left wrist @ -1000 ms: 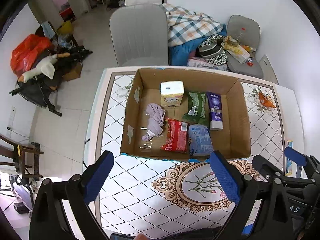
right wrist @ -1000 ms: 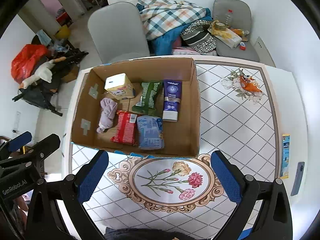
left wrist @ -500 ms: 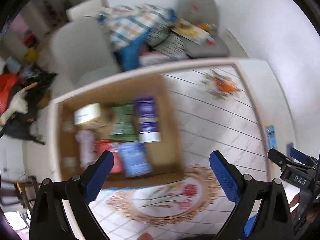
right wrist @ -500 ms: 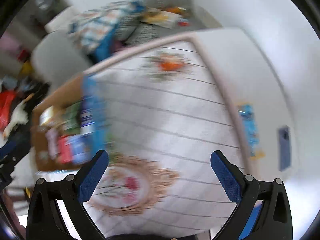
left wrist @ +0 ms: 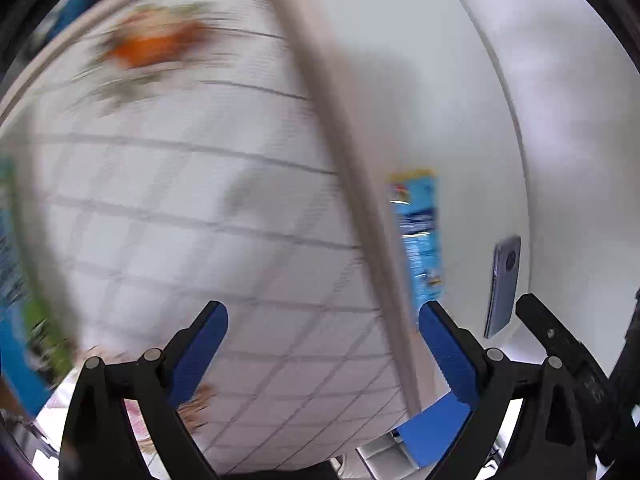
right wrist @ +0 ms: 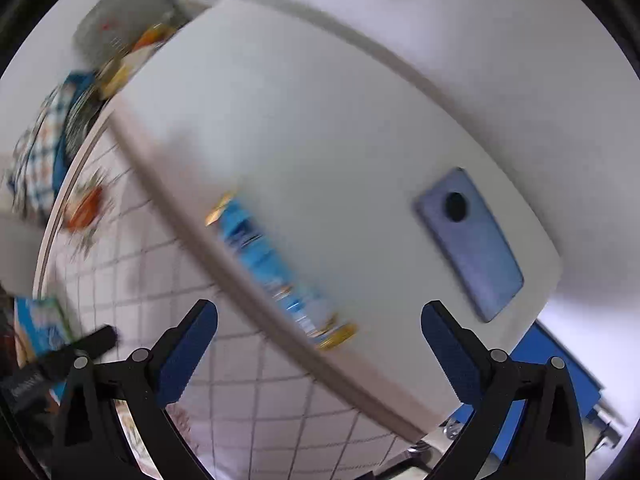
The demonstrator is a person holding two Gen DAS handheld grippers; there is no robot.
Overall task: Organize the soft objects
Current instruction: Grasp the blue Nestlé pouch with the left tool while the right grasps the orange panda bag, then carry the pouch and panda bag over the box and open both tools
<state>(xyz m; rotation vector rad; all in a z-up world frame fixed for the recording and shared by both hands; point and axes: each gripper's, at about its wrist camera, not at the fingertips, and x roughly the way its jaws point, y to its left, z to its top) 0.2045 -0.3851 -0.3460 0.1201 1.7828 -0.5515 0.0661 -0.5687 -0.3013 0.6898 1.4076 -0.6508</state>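
A long blue packet [left wrist: 418, 236] lies on the white right side of the table, blurred; it also shows in the right wrist view [right wrist: 276, 272]. My left gripper [left wrist: 322, 344] is open and empty above the patterned tabletop, left of the packet. My right gripper [right wrist: 318, 344] is open and empty, just in front of the packet's near end. The cardboard box of soft packets is only a blurred sliver at the left edge [left wrist: 16, 280].
A grey-blue phone [right wrist: 470, 240] lies camera side up near the table's right edge, also in the left wrist view [left wrist: 502, 284]. An orange flower print [left wrist: 156, 40] marks the tabletop. A chair with clothes [right wrist: 44, 128] stands beyond the table. A blue object [right wrist: 560, 364] is below the table edge.
Both grippers have swung right, from over the cardboard box to the table's right side. The blue packet and phone now fill the views. Both stay open and empty.
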